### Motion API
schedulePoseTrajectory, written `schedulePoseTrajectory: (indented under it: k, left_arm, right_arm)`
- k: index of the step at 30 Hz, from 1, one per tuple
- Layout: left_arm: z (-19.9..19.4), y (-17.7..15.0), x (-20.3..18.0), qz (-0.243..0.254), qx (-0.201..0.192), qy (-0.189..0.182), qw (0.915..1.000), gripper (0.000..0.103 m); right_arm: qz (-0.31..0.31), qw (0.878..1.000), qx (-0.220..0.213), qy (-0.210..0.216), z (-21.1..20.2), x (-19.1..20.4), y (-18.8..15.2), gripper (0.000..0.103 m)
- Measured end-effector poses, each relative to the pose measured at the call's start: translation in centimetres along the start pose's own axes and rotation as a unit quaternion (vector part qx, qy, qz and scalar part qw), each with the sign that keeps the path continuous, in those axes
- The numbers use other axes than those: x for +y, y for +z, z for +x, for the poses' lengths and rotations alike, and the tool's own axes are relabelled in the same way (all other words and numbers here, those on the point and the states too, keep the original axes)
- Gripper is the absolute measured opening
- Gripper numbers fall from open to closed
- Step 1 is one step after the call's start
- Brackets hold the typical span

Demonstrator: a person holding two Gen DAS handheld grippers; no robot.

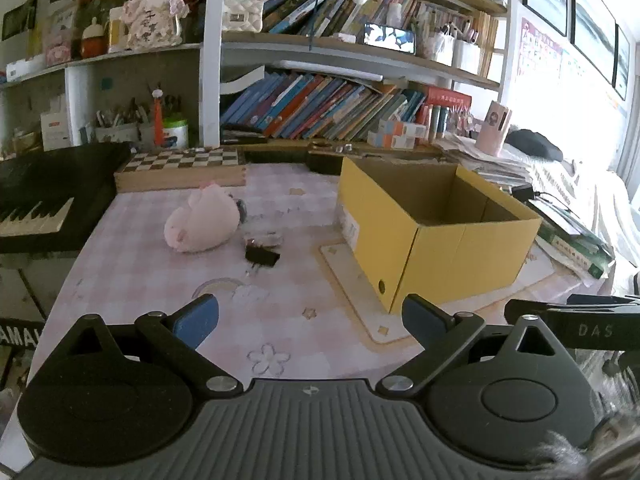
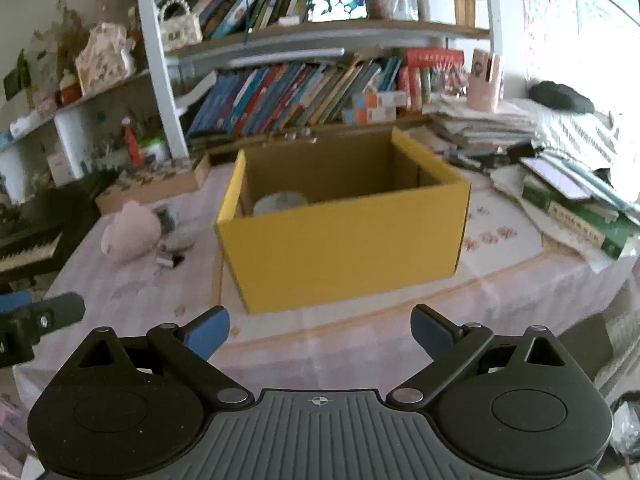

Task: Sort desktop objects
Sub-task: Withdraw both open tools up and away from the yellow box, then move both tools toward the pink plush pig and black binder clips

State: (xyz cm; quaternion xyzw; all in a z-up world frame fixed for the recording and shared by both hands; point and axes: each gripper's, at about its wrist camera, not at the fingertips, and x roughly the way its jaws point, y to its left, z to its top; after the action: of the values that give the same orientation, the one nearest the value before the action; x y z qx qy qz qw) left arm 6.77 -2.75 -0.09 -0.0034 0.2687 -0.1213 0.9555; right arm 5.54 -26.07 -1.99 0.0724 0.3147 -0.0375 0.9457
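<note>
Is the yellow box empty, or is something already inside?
Not empty: the yellow box holds a pale round object in the right wrist view.

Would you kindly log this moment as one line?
left tongs open, empty | right tongs open, empty | yellow box holds round whitish item | pink plush, black clip on table

The yellow box point(image 2: 344, 236) looked blurry from the right side, its wall hid most of a round pale thing point(image 2: 280, 203) inside, and the pink toy point(image 1: 202, 220) hid part of something dark behind it.
</note>
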Motion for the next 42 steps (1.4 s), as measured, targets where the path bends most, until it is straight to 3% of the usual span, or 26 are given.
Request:
schedulePoseTrajectory:
  k: [10,22,42]
  left_arm:
    - [-1.5,-2.1,1.8,0.004,0.028,-0.005,0.9996,0.1]
    - [-3.0,-3.7,4.2,-0.01,0.044,0.017,0.9988,0.101]
    - [-4.6,-3.8,6.8,-0.029,0.025,0.053,0.9978,0.103]
  right_arm:
    - [-0.009,0.999,0.031,0.014,-0.8,3.0,-2.3,0.099]
    - [-0.03,0.997,0.061,0.037,-0.9,6.1,-3.9,0.099]
    - [-0.074,0.993,0.057,0.073,-0.6,9.9,-3.6,0.099]
